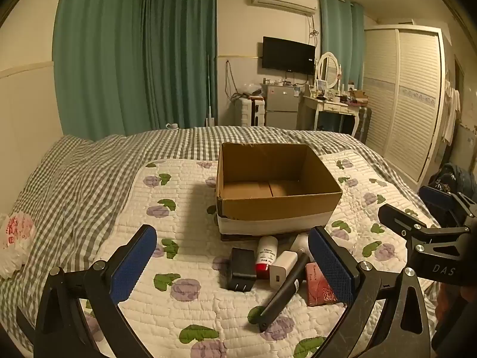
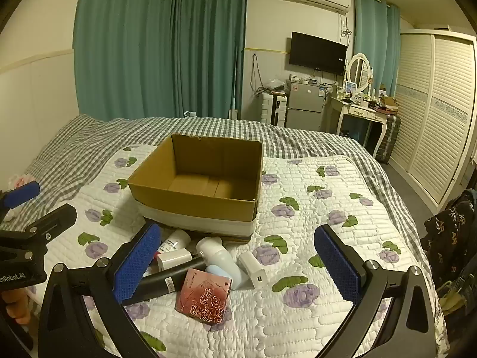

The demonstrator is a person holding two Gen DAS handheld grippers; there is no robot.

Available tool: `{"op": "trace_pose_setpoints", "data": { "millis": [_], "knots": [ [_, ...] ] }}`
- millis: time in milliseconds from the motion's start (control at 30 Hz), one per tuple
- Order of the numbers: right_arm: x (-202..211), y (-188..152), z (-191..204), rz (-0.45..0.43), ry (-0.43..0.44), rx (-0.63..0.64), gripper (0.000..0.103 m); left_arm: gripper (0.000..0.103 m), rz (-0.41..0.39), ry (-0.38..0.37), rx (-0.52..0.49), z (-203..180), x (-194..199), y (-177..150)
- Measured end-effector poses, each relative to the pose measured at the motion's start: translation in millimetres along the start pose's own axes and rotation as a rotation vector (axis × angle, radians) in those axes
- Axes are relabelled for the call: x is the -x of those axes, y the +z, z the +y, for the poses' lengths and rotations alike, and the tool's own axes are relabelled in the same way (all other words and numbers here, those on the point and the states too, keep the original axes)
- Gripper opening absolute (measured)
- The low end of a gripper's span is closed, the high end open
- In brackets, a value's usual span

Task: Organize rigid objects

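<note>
Small hard items lie heaped on the quilted floral bed cover [image 2: 298,208] just in front of the empty brown cardboard box [image 2: 202,179]: black plug adapter [image 1: 241,268], white USB charger cube [image 2: 253,271], black cylinder [image 2: 161,283], pink rose-print box [image 2: 204,299], white bottle [image 2: 219,258]. All look light and stiff; the bottle may be slick, so I'd pinch flat sides. My left tongs [image 1: 232,268] and right tongs [image 2: 235,268] both gape wide, holding nothing.

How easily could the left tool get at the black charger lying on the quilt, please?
Probably easily: the left tool is open, and the black charger lies between its fingers' line with nothing on top; only the red-capped tube sits close beside it.
</note>
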State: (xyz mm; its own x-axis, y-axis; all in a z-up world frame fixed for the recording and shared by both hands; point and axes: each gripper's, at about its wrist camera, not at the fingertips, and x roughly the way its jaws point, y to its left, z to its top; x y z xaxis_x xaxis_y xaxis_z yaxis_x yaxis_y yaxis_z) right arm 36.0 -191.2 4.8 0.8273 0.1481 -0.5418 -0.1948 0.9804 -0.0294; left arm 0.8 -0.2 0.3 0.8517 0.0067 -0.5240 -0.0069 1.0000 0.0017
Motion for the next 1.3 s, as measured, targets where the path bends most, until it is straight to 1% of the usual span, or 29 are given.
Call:
{"op": "trace_pose_setpoints", "data": {
  "millis": [200,233,1300],
  "knots": [
    [-0.2,-1.6,-1.3,0.004,-0.003,-0.001,0.103,0.103,-0.003,-0.006,0.022,3.5,-2.4,2.8],
    [0.0,-2.0,-1.8,0.005,-0.003,-0.003,0.103,0.103,-0.003,-0.004,0.011,0.3,-1.8,0.9],
    [-2.9,-4.3,2.4,0.016,-0.010,0.011,0.103,0.103,-0.014,0.001,0.013,4.5,1.1,-0.3]
  ]
}}
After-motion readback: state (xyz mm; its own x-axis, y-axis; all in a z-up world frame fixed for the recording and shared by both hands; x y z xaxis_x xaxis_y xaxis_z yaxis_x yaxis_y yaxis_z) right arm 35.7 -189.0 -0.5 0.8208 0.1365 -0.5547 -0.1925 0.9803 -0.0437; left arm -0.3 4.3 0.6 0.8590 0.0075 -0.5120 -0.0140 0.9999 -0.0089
